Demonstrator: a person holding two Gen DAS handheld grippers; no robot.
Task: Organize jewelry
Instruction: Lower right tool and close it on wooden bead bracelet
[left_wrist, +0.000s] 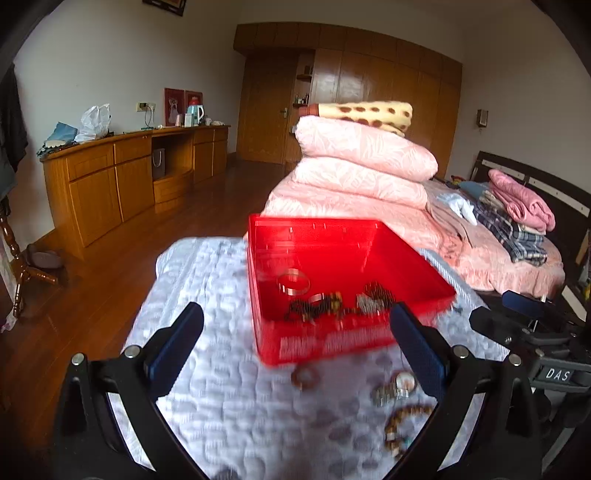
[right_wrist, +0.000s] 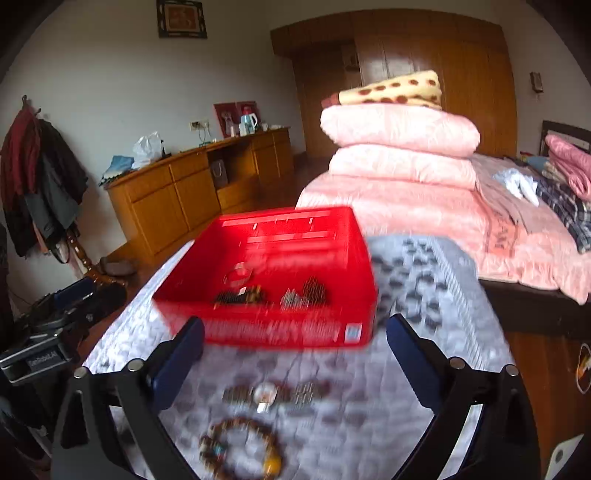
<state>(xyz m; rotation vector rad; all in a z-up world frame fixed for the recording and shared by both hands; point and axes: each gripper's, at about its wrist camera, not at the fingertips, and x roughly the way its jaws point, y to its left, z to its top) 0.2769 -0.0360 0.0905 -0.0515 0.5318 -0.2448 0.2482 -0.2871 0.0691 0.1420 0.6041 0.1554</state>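
Observation:
A red plastic box (left_wrist: 317, 347) (right_wrist: 280, 328) stands on a white quilted cloth (left_wrist: 207, 280) (right_wrist: 140, 325) and holds a silver bangle (left_wrist: 293, 282), dark bead strings and silver chains. On the cloth in front of the box lie a brown ring (left_wrist: 304, 377), a wristwatch (left_wrist: 397, 386) (right_wrist: 269, 395) and a wooden bead bracelet (left_wrist: 400, 424) (right_wrist: 240, 450). My left gripper (left_wrist: 295, 336) is open and empty, just short of the box. My right gripper (right_wrist: 295, 345) is open and empty above the watch and bracelet; it also shows in the left wrist view (left_wrist: 524, 325).
A bed with stacked pink quilts (left_wrist: 362, 166) (right_wrist: 399, 147) and folded clothes (left_wrist: 517, 218) lies behind the cloth. A wooden sideboard (left_wrist: 122, 173) (right_wrist: 192, 188) lines the left wall. A coat stand (right_wrist: 44, 177) stands at the left. The floor is wood.

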